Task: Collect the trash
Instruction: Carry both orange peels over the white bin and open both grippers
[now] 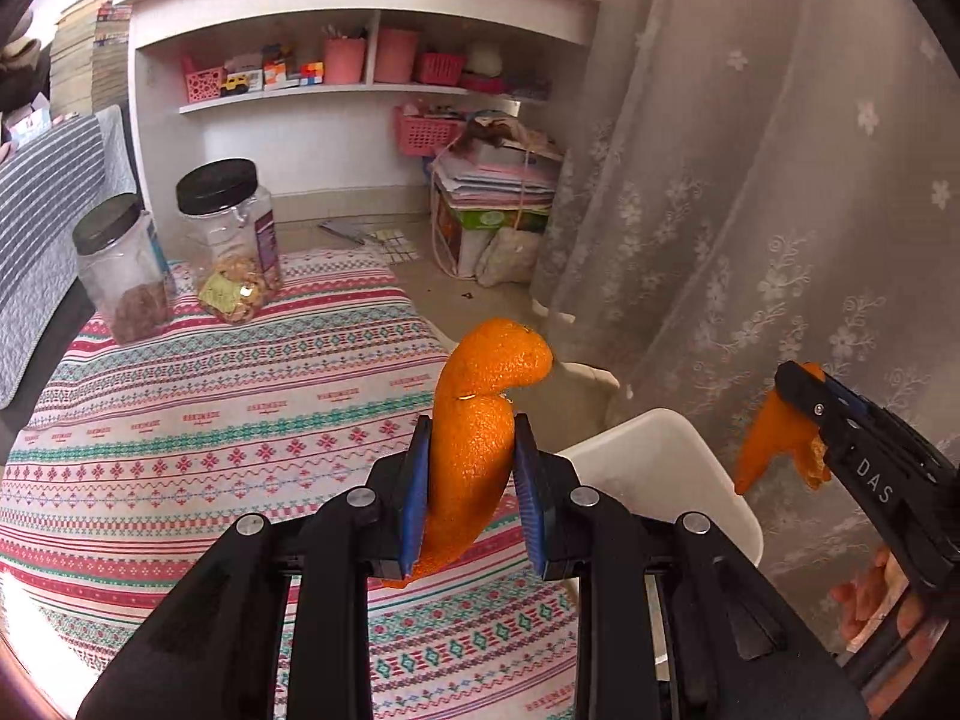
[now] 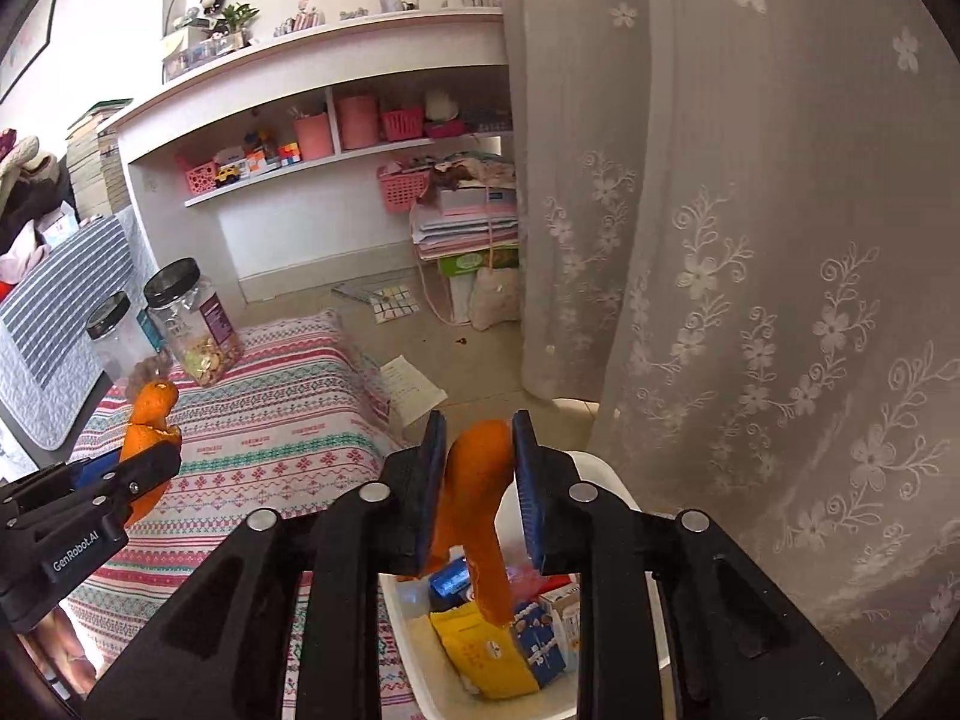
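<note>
While the right tongs [image 2: 479, 480], seemingly slack around their upright peel strip [image 2: 480, 516], hang directly above the white bin [image 2: 606, 684], the left tongs [image 1: 471, 480], clamped on an upright orange peel [image 1: 480, 414], sit beside it over the bed [image 1: 210, 420].

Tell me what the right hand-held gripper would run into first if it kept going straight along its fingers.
Probably the white bin just below and ahead of the right hand-held gripper, or the packaging trash inside it. An orange peel sits between its fingers. Depth is unclear.
</note>
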